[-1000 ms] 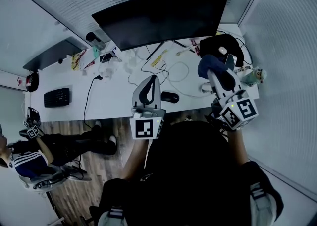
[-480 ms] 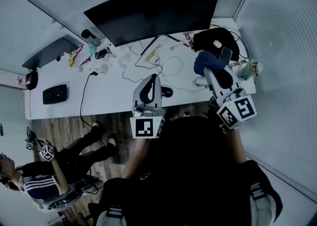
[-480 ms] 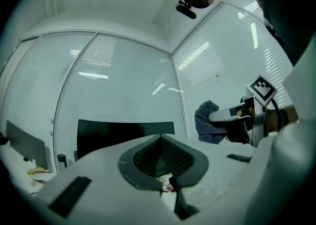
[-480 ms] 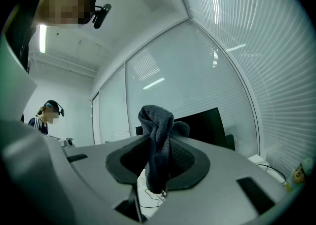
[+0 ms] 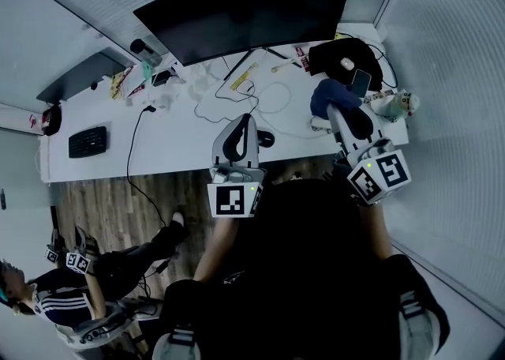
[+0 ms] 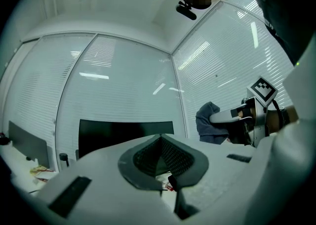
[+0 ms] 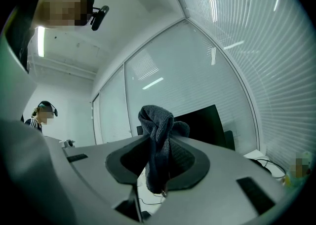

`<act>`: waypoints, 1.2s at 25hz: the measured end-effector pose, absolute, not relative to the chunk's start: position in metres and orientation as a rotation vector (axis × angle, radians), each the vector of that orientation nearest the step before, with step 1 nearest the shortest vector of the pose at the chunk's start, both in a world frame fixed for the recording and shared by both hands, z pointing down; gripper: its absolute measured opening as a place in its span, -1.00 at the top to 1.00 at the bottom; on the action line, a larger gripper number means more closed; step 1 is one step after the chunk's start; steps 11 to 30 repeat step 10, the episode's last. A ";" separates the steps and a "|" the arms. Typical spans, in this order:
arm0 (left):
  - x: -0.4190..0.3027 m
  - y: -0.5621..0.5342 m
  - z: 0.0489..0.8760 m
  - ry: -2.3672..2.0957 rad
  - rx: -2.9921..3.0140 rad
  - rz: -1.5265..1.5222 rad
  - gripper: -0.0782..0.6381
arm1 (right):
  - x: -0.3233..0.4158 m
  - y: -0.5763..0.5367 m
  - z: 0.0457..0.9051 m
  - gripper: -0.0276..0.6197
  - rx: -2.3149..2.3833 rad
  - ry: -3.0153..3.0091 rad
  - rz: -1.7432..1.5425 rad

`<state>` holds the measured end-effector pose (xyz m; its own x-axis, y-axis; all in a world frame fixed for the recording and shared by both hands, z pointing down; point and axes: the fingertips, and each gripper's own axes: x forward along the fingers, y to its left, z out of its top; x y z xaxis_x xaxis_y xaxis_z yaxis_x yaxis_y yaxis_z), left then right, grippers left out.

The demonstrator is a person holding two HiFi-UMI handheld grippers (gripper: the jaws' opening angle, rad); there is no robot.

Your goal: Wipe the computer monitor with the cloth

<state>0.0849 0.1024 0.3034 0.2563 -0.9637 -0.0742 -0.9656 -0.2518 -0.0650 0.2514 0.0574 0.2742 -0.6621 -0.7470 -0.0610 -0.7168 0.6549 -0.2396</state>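
Observation:
A wide black monitor stands at the back of the white desk, its screen dark; it also shows in the left gripper view and right gripper view. My right gripper is shut on a dark blue cloth, bunched between its jaws and held over the desk's right part, well short of the screen. My left gripper hangs over the desk's front middle, jaws closed together with nothing in them.
Cables, a black mouse, a keyboard, a black bag with a phone and small clutter lie on the desk. A second screen stands at left. A person with marker-cube grippers sits at lower left. Glass walls enclose the desk.
The view has shifted a little; both grippers keep about the same pose over the desk. The seated person at left has moved further down and away from the desk.

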 end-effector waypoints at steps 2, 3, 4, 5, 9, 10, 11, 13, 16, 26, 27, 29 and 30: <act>0.086 0.104 0.308 1.879 -2.426 -0.003 0.76 | 0.253 0.058 0.275 0.63 -1.205 2.712 -0.304; 0.086 0.105 0.306 1.875 -2.426 0.003 0.76 | 0.253 0.058 0.275 0.63 -1.204 2.709 -0.307; 0.087 0.105 0.304 1.865 -2.423 0.013 0.76 | 0.253 0.059 0.275 0.63 -1.203 2.707 -0.307; 0.088 0.105 0.301 1.850 -2.418 0.028 0.76 | 0.252 0.059 0.274 0.63 -1.202 2.706 -0.306; 0.086 0.101 0.291 1.819 -2.404 0.040 0.76 | 0.249 0.056 0.266 0.63 -1.195 2.712 -0.291; 0.084 0.099 0.288 1.816 -2.401 0.039 0.76 | 0.248 0.054 0.263 0.63 -1.193 2.713 -0.286; 0.084 0.099 0.288 1.816 -2.401 0.039 0.76 | 0.248 0.054 0.263 0.63 -1.193 2.713 -0.286; 0.084 0.099 0.288 1.816 -2.401 0.039 0.76 | 0.248 0.054 0.263 0.63 -1.193 2.713 -0.286; 0.084 0.099 0.288 1.816 -2.401 0.039 0.76 | 0.248 0.054 0.263 0.63 -1.193 2.713 -0.286; 0.084 0.099 0.288 1.816 -2.401 0.039 0.76 | 0.248 0.054 0.263 0.63 -1.193 2.713 -0.286; 0.084 0.099 0.288 1.816 -2.401 0.039 0.76 | 0.248 0.054 0.263 0.63 -1.193 2.713 -0.286; 0.084 0.099 0.288 1.816 -2.401 0.039 0.76 | 0.248 0.054 0.263 0.63 -1.193 2.713 -0.286; 0.084 0.099 0.288 1.816 -2.401 0.039 0.76 | 0.248 0.054 0.263 0.63 -1.193 2.713 -0.286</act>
